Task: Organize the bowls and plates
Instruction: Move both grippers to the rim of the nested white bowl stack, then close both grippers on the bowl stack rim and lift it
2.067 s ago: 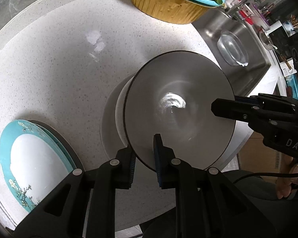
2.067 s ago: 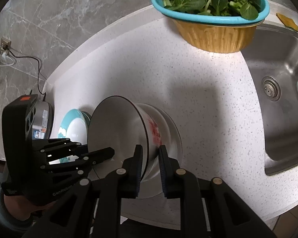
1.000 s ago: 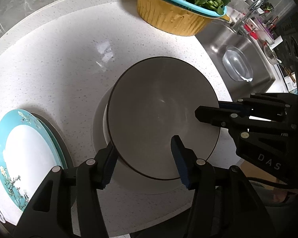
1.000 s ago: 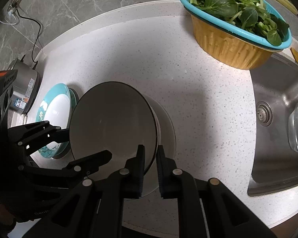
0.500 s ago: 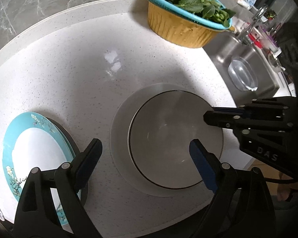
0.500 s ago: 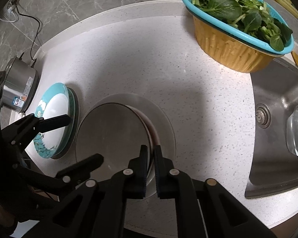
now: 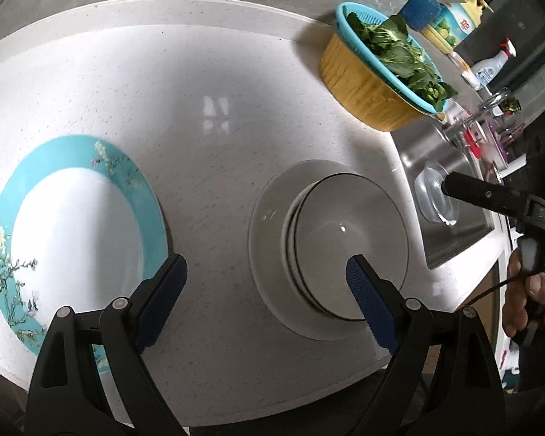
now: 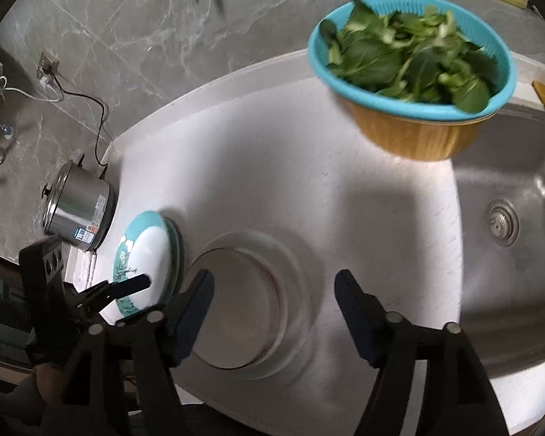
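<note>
Grey bowl released, nested in the stack.
My left gripper (image 7: 265,272) has let go, jaws apart; right gripper (image 8: 274,289) is opening, empty. The grey bowl (image 7: 345,243) now sits on the white plate (image 7: 269,225), beside the teal plate (image 7: 76,232) on the counter (image 7: 218,72).

On my left feed the speckled white desk (image 7: 236,83) is bright and sharp, with a window's glare patch on it and a small glint inside the grey dark-rimmed bowl (image 7: 345,239). My right feed is dimmer and motion-blurred, worst on the turquoise colander of green leaves (image 8: 410,58); broad soft shadows cross the desk. Both views bend strongly and darken at the edges.
</note>
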The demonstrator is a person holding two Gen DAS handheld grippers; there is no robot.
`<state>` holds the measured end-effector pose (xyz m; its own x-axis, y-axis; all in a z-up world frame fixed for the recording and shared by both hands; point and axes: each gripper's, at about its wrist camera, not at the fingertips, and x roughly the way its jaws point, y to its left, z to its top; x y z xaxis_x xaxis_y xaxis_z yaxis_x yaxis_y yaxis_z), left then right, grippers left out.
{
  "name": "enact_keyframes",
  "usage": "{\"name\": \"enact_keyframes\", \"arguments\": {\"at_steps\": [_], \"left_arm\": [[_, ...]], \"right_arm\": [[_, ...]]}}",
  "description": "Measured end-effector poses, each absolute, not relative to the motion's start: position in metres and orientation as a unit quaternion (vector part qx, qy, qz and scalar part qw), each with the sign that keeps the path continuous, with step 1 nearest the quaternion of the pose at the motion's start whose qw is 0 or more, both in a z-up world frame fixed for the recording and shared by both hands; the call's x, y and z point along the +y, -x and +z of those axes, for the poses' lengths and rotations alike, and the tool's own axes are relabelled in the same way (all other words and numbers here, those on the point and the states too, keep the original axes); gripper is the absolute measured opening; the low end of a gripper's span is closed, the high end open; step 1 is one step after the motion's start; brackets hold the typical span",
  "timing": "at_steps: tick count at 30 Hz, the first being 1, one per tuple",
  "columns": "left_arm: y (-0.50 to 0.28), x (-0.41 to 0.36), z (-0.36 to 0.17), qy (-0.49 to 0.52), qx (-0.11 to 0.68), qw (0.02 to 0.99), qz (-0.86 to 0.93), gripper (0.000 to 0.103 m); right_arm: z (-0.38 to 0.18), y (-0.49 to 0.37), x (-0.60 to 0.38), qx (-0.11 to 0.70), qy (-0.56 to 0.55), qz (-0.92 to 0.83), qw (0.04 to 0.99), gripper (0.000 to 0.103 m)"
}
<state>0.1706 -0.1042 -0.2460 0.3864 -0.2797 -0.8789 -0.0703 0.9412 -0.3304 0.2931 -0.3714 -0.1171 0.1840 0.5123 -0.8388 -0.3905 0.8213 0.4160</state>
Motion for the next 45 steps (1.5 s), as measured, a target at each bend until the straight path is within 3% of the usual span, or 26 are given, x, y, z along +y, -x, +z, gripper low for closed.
{"name": "enact_keyframes", "arguments": {"at_steps": [2, 4, 6, 12, 18, 21, 28, 45], "left_arm": [[-0.168, -0.102, -0.248, 0.164, 0.547, 0.818, -0.068, 0.089], [-0.167, -0.097, -0.251, 0.173, 0.546, 0.817, -0.070, 0.087], [-0.165, -0.092, -0.256, 0.168, 0.551, 0.815, -0.067, 0.075], [-0.175, -0.084, -0.266, 0.146, 0.578, 0.800, -0.068, 0.063], [-0.192, -0.085, -0.267, 0.123, 0.592, 0.793, -0.079, 0.062], [-0.197, -0.088, -0.269, 0.103, 0.600, 0.788, -0.092, 0.051], [-0.213, -0.103, -0.283, 0.038, 0.629, 0.767, -0.121, 0.051], [-0.235, -0.110, -0.302, 0.012, 0.651, 0.747, -0.131, 0.053]], "right_arm": [[-0.127, -0.297, -0.382, 0.577, -0.058, 0.285, 0.763, 0.072], [-0.140, -0.299, -0.390, 0.588, -0.059, 0.280, 0.756, 0.064], [-0.155, -0.298, -0.396, 0.604, -0.062, 0.278, 0.745, 0.052], [-0.171, -0.288, -0.395, 0.615, -0.065, 0.289, 0.730, 0.050], [-0.175, -0.282, -0.389, 0.619, -0.055, 0.307, 0.721, 0.049], [-0.179, -0.279, -0.387, 0.624, -0.054, 0.309, 0.716, 0.043], [-0.185, -0.271, -0.380, 0.630, -0.061, 0.311, 0.709, 0.041], [-0.197, -0.263, -0.364, 0.634, -0.059, 0.282, 0.717, 0.036]]}}
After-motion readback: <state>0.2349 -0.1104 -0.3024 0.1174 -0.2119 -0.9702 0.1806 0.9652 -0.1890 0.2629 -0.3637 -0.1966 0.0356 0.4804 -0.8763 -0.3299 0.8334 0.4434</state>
